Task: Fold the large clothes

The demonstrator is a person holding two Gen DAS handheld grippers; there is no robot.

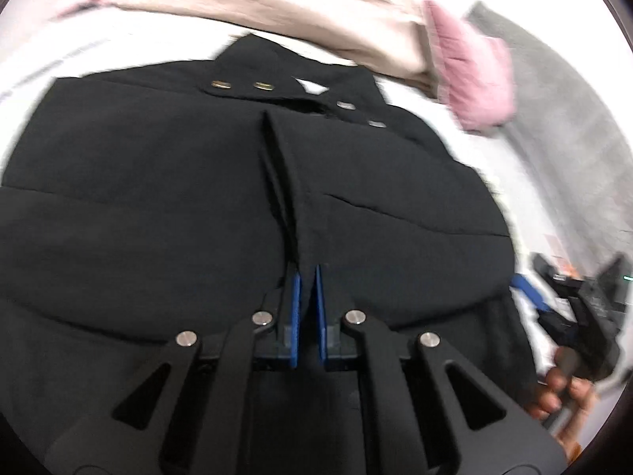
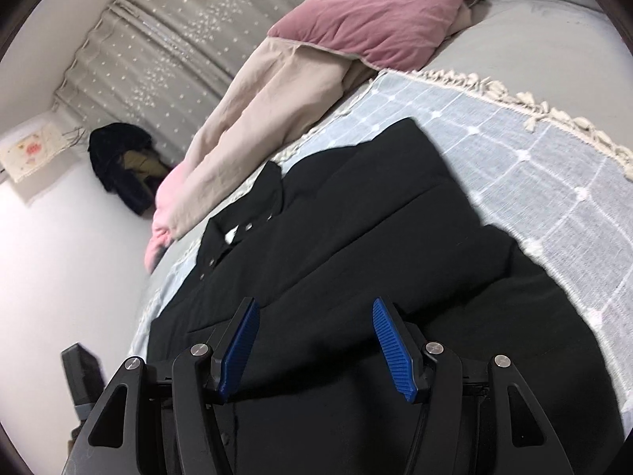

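A: The left gripper (image 1: 307,277) is clenched on the front placket edge of the black jacket (image 1: 166,206), its blue pads pinching that strip of cloth near the hem end. The right gripper (image 2: 314,340) stands released above the same jacket (image 2: 356,237), nothing between its pads.

B: Where does the jacket lie?

A: Flat on the checked blanket (image 2: 534,182) on the bed, collar at the far end with its snaps (image 1: 241,86) showing, hem near us. A beige garment (image 1: 277,4) and a pink pillow (image 2: 379,12) lie beyond the collar, apart from it.

B: So how much is folded?

A: Partly, I'd judge. In the right wrist view the right side looks turned inward, with a neat straight edge over the blanket; I see no sleeve sticking out. The two front panels meet at the middle.

B: And what's left?

A: Probably bringing the left half across, then doubling hem to collar. It isn't a compact bundle yet.
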